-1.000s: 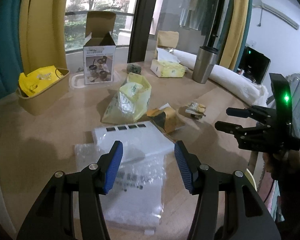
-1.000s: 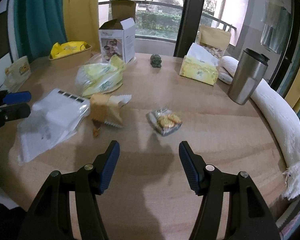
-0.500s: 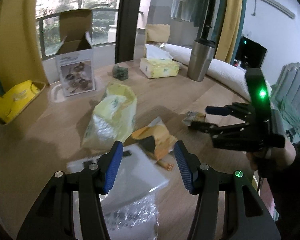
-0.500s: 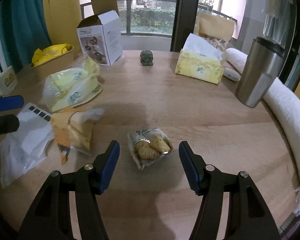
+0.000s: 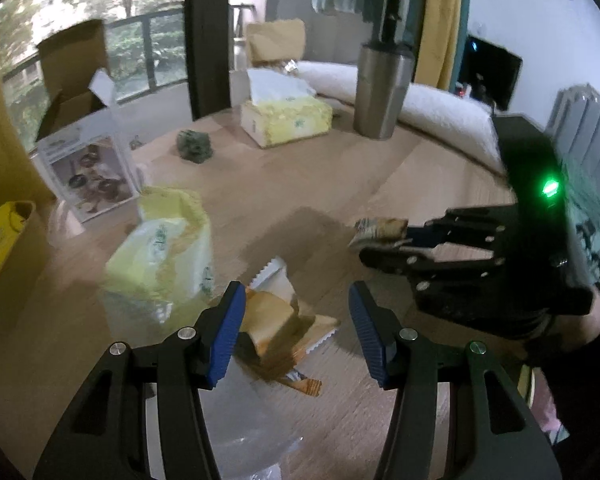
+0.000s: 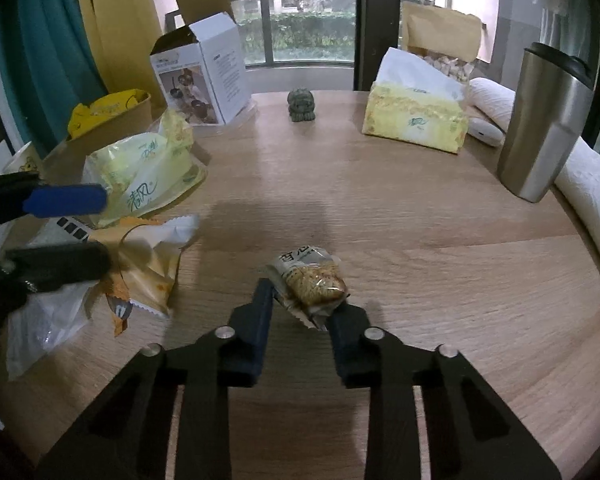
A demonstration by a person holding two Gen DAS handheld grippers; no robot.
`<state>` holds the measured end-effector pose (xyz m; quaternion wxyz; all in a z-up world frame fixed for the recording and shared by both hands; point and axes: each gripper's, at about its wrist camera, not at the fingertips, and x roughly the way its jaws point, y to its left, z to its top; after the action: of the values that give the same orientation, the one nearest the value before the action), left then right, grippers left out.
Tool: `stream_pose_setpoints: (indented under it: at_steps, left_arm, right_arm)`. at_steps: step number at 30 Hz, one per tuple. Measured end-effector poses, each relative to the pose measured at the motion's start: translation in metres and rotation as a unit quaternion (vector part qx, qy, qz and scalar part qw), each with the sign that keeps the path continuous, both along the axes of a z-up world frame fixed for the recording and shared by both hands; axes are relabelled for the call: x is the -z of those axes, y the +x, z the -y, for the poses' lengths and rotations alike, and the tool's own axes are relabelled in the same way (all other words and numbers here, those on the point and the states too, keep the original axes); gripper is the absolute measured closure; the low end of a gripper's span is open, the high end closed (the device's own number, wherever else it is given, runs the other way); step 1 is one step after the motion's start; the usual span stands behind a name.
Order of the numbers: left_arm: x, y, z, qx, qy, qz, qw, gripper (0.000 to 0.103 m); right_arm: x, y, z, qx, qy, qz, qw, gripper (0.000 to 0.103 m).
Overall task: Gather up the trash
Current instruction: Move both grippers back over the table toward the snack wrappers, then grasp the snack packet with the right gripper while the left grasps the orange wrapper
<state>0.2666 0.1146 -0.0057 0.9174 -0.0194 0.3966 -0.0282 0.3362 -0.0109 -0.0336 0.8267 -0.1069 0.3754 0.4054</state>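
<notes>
My right gripper [image 6: 300, 304] is shut on a small clear snack packet [image 6: 310, 280] with biscuits inside, low over the wooden table [image 6: 420, 208]; the packet [image 5: 378, 230] and the right gripper [image 5: 384, 246] also show in the left wrist view. My left gripper [image 5: 296, 332] is open, its blue pads on either side of a torn orange and white wrapper [image 5: 278, 320], just above it. That wrapper [image 6: 148, 264] shows in the right wrist view beside my left gripper [image 6: 64, 232]. A crumpled yellow-green tissue pack [image 5: 160, 252] lies left of it.
Clear plastic bags [image 6: 44, 320] lie at the near left. A white product box [image 6: 204, 76], a yellow tissue box [image 6: 416, 120], a steel tumbler [image 6: 544, 124], a small green figurine [image 6: 301, 106] and a cardboard tray with a yellow bag [image 6: 108, 116] stand farther back.
My right gripper moved forward and closed on the snack packet. My left gripper moved forward from over the plastic bags to the orange wrapper, still open.
</notes>
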Motion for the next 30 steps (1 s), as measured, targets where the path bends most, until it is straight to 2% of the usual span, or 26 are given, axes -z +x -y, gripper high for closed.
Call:
stream_pose_setpoints:
  at_steps: [4, 7, 11, 12, 13, 16, 17, 21, 30]
  left_arm:
    - [0.014, 0.012, 0.005, 0.003, 0.013, -0.035, 0.9993, 0.046]
    - [0.018, 0.017, 0.005, 0.005, 0.013, -0.047, 0.9988, 0.046]
    - [0.025, 0.024, 0.007, 0.007, 0.032, -0.065, 0.9974, 0.047]
    - [0.025, 0.024, 0.008, 0.008, 0.035, -0.065, 0.9973, 0.057]
    - [0.026, 0.024, 0.008, 0.008, 0.042, -0.064, 0.9970, 0.063]
    - [0.026, 0.021, 0.012, 0.013, 0.048, -0.062, 0.9968, 0.067]
    - [0.025, 0.020, 0.013, 0.014, 0.051, -0.060, 0.9968, 0.072]
    - [0.019, 0.011, 0.020, 0.014, 0.053, -0.045, 0.9975, 0.076]
    - [-0.008, -0.019, 0.045, 0.029, 0.050, 0.002, 0.9983, 0.079]
  right_arm:
    - [-0.005, -0.004, 0.013, 0.006, 0.008, 0.006, 1.000, 0.080]
    - [-0.007, -0.005, 0.026, 0.017, 0.013, 0.011, 1.000, 0.080]
    - [-0.010, -0.006, 0.044, 0.036, 0.019, 0.015, 0.999, 0.080]
    - [-0.011, -0.006, 0.049, 0.041, 0.021, 0.016, 0.999, 0.080]
    - [-0.012, -0.007, 0.052, 0.044, 0.021, 0.017, 0.999, 0.080]
    - [-0.014, -0.011, 0.061, 0.051, 0.021, 0.020, 0.998, 0.080]
    - [-0.014, -0.013, 0.063, 0.053, 0.021, 0.021, 0.998, 0.080]
    - [-0.015, -0.019, 0.072, 0.057, 0.021, 0.024, 0.998, 0.080]
    - [-0.027, -0.042, 0.093, 0.067, 0.029, 0.041, 0.997, 0.080]
